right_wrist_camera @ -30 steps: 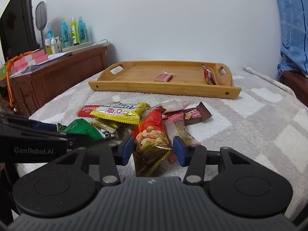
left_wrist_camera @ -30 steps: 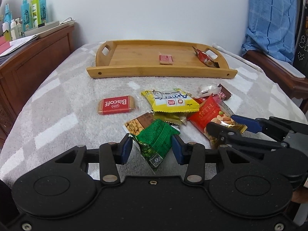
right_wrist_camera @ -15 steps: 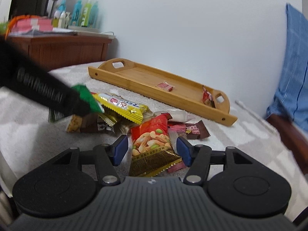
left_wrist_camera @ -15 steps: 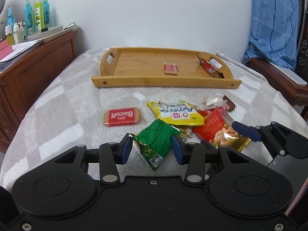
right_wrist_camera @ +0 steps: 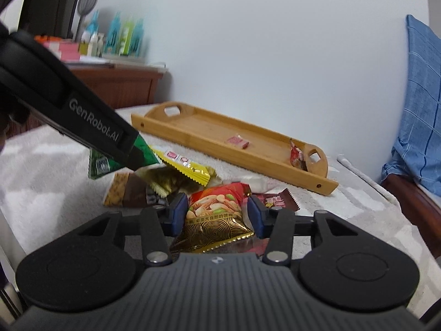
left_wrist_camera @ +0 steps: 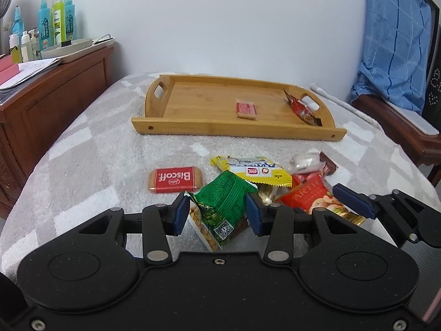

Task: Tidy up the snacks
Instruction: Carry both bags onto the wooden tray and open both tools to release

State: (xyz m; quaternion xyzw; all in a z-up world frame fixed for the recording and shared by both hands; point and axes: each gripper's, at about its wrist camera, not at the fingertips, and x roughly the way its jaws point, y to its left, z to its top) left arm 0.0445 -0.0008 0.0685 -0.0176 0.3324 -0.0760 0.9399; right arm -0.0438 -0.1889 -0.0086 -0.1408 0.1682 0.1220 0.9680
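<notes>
My left gripper (left_wrist_camera: 217, 215) is shut on a green snack packet (left_wrist_camera: 224, 207) and holds it above the bed; the packet also shows in the right wrist view (right_wrist_camera: 121, 160). My right gripper (right_wrist_camera: 217, 215) is shut on a red and gold nut packet (right_wrist_camera: 217, 215), seen in the left wrist view too (left_wrist_camera: 311, 195). A pile of snacks lies below: a yellow packet (left_wrist_camera: 253, 169), a red Biscoff biscuit (left_wrist_camera: 175, 179), a brown peanut bar (right_wrist_camera: 126, 193) and a brown chocolate wrapper (right_wrist_camera: 275, 201). The wooden tray (left_wrist_camera: 234, 129) holds a small red biscuit (left_wrist_camera: 246, 109) and a red sachet (left_wrist_camera: 301, 110).
The snacks lie on a bed with a grey and white checked blanket (left_wrist_camera: 91, 171). A wooden dresser (left_wrist_camera: 46, 102) with bottles and papers stands at the left. A chair with a blue cloth (left_wrist_camera: 397, 44) stands at the right.
My left gripper has lifted the green packet off the pile. My right gripper has risen with the red and gold nut packet and swung its view to the right.
</notes>
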